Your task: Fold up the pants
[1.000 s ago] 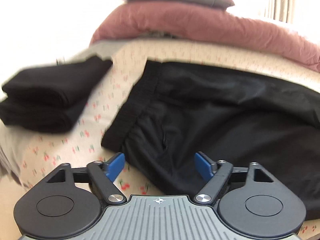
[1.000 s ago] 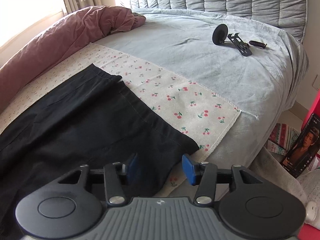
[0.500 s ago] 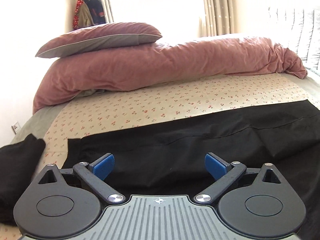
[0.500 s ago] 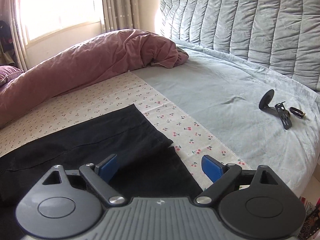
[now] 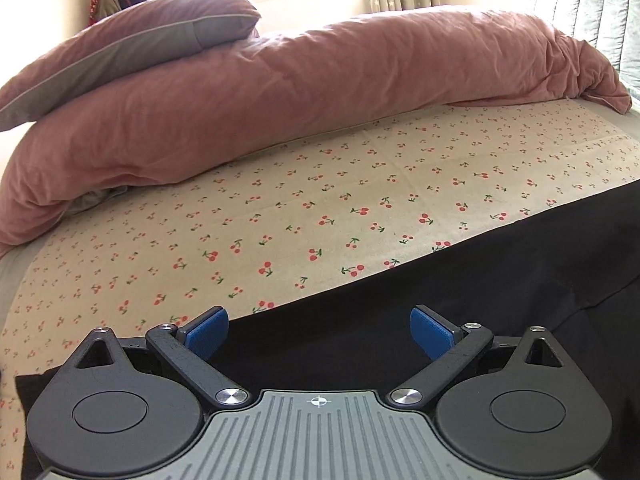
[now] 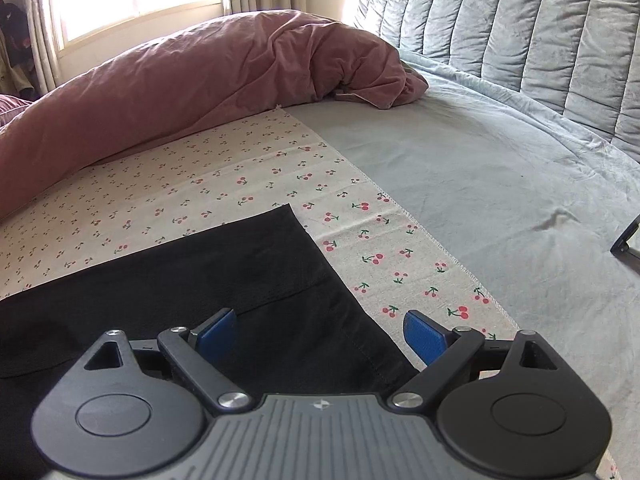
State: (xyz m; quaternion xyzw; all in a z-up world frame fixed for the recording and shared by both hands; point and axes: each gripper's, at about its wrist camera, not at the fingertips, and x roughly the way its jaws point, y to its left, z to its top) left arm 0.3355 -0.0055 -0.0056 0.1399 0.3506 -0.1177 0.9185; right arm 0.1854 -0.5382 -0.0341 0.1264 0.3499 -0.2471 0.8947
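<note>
Black pants (image 5: pixel 460 292) lie flat on a cherry-print cloth (image 5: pixel 320 184) on the bed. In the left wrist view my left gripper (image 5: pixel 318 330) is open, hovering over the pants' far long edge, nothing between its blue pads. In the right wrist view the pants (image 6: pixel 224 276) end in a leg hem at the right, with one layer lying over another. My right gripper (image 6: pixel 320 332) is open above that hem end; its left pad is over the fabric, its right pad over the cloth. Neither gripper holds anything.
A rolled pink duvet (image 5: pixel 320 92) with a pillow (image 5: pixel 132 44) on it lines the far side. Grey bedding (image 6: pixel 500 184) and a quilted headboard (image 6: pixel 520 28) lie to the right. A small black stand (image 6: pixel 628 244) sits at the right edge.
Both grippers have opened wider and swung across the pants. The left view left the waistband and folded black stack for the far edge; the right view moved up along the leg end.
</note>
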